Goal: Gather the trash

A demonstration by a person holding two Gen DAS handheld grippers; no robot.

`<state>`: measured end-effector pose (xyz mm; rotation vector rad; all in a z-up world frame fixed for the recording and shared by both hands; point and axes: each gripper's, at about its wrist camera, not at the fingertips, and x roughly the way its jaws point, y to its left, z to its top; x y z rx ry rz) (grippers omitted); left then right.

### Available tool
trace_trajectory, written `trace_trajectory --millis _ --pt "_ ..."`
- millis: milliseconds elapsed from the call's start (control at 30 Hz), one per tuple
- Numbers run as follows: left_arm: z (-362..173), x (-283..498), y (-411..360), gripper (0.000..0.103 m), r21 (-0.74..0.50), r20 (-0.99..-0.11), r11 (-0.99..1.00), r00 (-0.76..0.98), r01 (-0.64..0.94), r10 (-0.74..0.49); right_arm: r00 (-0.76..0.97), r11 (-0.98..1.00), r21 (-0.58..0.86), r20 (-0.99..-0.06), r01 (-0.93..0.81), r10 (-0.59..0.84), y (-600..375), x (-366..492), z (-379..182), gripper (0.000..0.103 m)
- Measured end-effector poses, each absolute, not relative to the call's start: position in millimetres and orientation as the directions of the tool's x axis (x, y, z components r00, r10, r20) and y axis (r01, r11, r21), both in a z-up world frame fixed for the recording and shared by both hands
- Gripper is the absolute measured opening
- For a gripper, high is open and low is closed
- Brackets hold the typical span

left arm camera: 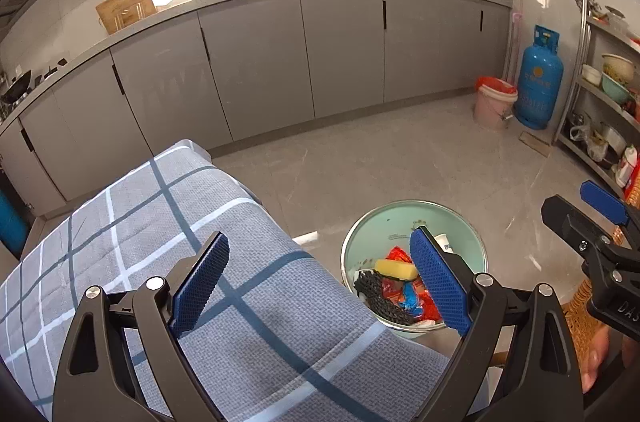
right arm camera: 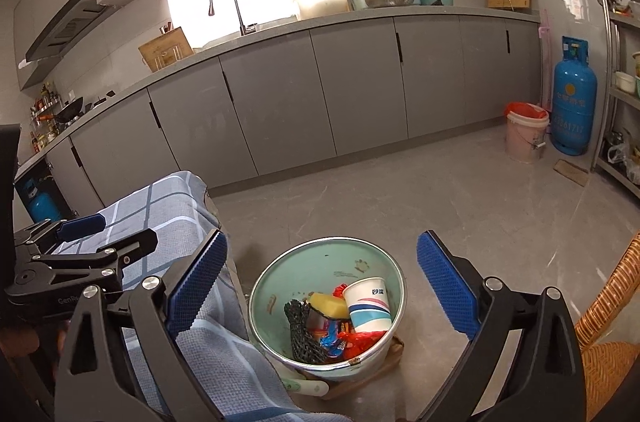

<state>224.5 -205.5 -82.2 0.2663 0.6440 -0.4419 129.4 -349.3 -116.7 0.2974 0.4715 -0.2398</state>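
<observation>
A pale green bin stands on the floor beside the cloth-covered table. It holds a paper cup, a yellow sponge, black netting and red and blue wrappers. The bin also shows in the left wrist view. My right gripper is open and empty, above the bin. My left gripper is open and empty over the table edge. The other gripper shows at the right in the left wrist view and at the left in the right wrist view.
Grey kitchen cabinets run along the far wall. A pink bucket and a blue gas cylinder stand at the back right, by a metal shelf rack. A wicker chair is at my right.
</observation>
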Motion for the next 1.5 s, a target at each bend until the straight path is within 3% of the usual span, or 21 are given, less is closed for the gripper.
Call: trace_trajectory --millis 1500 --pt "-64.0 217.8 -170.1 0.092 0.062 -0.594 0.892 0.735 0.447 -0.326 0.878 0.947 0.18 -0.45 0.267 -0.162 -321.3 127.2 -93.0 0.098"
